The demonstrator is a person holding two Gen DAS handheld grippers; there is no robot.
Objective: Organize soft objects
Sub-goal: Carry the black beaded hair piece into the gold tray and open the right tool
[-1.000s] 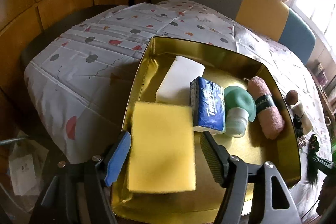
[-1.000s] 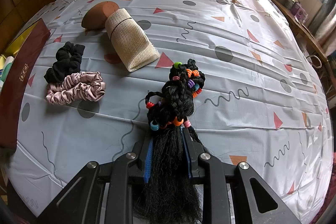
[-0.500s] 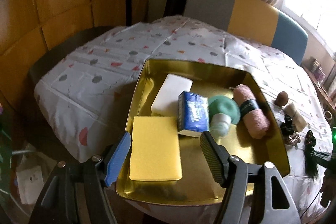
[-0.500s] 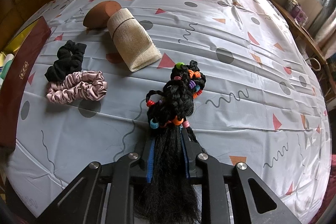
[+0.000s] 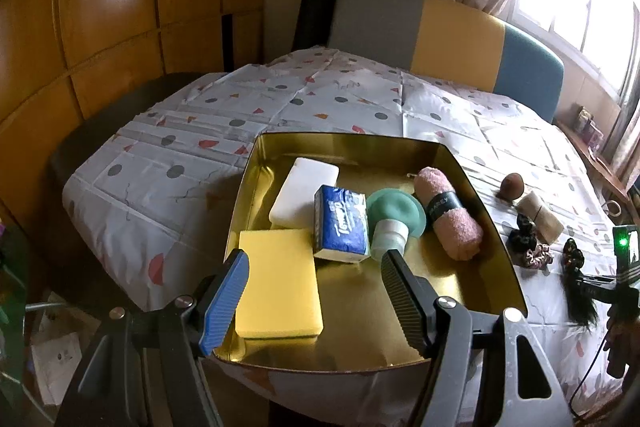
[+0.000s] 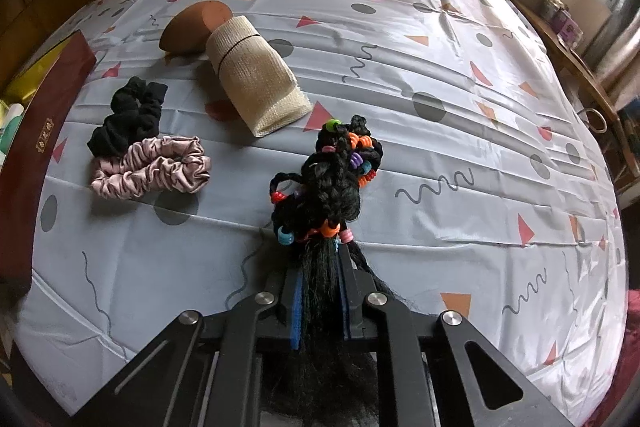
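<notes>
My right gripper (image 6: 320,301) had just been closing, and its jaws were pinched tight on the loose tail of the black hairpiece (image 6: 326,187), strands squeezed between the pads. The piece ran lengthwise straight ahead of the tool, toward twelve o'clock: tail in my grip, braided, beaded head lying on the tablecloth (image 6: 460,75) just beyond the tips. So a lift would have to go up along that axis, and I judged the head would dangle.

At ten o'clock, near, lay the pink scrunchie (image 6: 152,169) touching the black scrunchie (image 6: 128,115); farther, at eleven, the beige roll (image 6: 256,75) against the brown sponge (image 6: 196,27).

My left gripper (image 5: 314,293) stood wide apart and held nothing. The gold tray (image 5: 484,227) lay below it, the yellow sponge (image 5: 276,283) nearest, resting flat. A second earlier that sponge filled the gap between my left jaws much closer; since then the tool had drawn up and back.
</notes>
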